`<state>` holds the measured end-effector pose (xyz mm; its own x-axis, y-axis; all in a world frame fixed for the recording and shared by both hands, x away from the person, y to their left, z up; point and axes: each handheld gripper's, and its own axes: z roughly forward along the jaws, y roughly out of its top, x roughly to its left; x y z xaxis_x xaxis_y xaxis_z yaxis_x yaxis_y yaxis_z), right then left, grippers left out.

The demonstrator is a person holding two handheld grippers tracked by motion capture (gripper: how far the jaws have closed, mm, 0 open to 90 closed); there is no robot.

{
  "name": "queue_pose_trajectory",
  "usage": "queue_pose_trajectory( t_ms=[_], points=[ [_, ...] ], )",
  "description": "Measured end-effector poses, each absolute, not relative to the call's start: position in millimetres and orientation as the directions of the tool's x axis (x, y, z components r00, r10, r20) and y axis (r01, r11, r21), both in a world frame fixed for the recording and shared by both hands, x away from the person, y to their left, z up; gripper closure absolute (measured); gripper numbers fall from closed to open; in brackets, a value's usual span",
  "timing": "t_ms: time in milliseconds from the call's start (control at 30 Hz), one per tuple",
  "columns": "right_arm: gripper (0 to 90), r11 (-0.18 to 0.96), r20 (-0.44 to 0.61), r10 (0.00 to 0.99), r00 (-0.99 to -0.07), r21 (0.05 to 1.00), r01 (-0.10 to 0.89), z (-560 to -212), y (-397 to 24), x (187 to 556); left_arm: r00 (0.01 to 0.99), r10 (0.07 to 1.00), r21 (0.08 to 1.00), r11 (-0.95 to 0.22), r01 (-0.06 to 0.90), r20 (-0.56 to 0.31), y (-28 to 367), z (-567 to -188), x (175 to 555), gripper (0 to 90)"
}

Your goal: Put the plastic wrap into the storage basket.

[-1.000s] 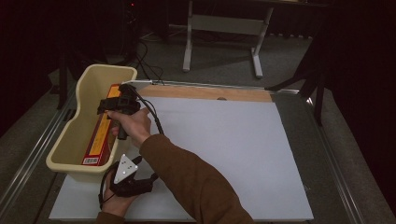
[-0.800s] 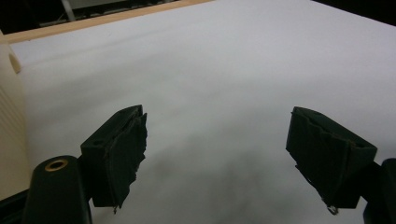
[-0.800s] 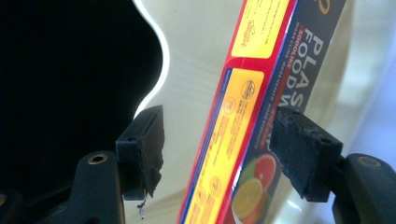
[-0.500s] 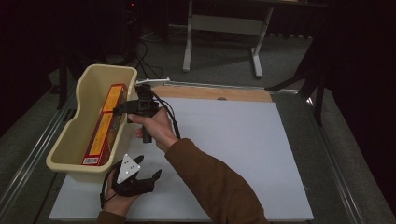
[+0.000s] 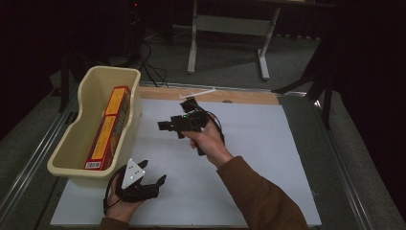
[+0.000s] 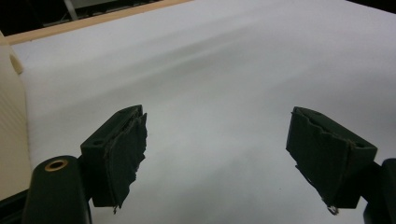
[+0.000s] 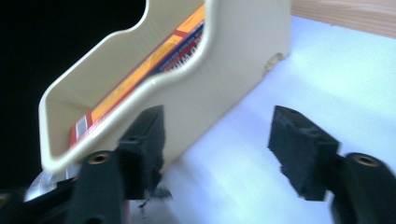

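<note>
Box (image 5: pixel 109 127) lengthwise in bin (image 5: pixel 72 143)

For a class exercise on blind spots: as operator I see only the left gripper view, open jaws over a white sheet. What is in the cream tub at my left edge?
Observer: A red and yellow box lies inside the cream tub.
Operator: Where is the right gripper?
Observer: The right gripper is above the white sheet, pointing at the tub; its jaws have just been closing, with nothing between them.
Operator: And beyond the table?
Observer: A grey metal stand on the floor.
</note>
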<state>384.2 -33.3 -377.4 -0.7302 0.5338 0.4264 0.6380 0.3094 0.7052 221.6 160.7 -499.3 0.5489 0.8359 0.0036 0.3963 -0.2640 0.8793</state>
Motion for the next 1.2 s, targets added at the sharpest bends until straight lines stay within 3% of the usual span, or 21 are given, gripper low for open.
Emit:
queue_pose_trajectory(
  t_ms=[167,300,600,767,1200],
  points=[
    [39.9,0.3,0.38,0.543,-0.749,0.745,0.596,-387.8,-77.2,375.4,0.552,0.834,0.875,-0.274,0.399,0.009,159.3,-499.7,221.5,20.1],
    [39.6,0.343,0.244,0.592,-0.768,0.786,0.514,-400.6,-112.1,363.7,0.553,0.833,0.875,-0.277,0.398,0.013,158.4,-499.9,221.4,20.1],
    [19.5,0.402,0.038,0.703,-0.71,0.803,0.44,-437.3,-182.7,328.8,0.554,0.832,0.87,-0.286,0.402,0.017,156.9,-501.2,223.0,20.0],
    [15.5,0.419,-0.003,0.734,-0.679,0.788,0.45,-450.7,-209.6,316.5,0.554,0.832,0.87,-0.282,0.405,0.012,155.7,-501.9,222.4,20.1],
    [13.8,0.27,0.056,0.8,-0.598,0.856,0.442,-476.6,-281.7,274.5,0.55,0.835,0.866,-0.288,0.408,0.018,155.3,-503.2,223.7,20.0]
  ],
)
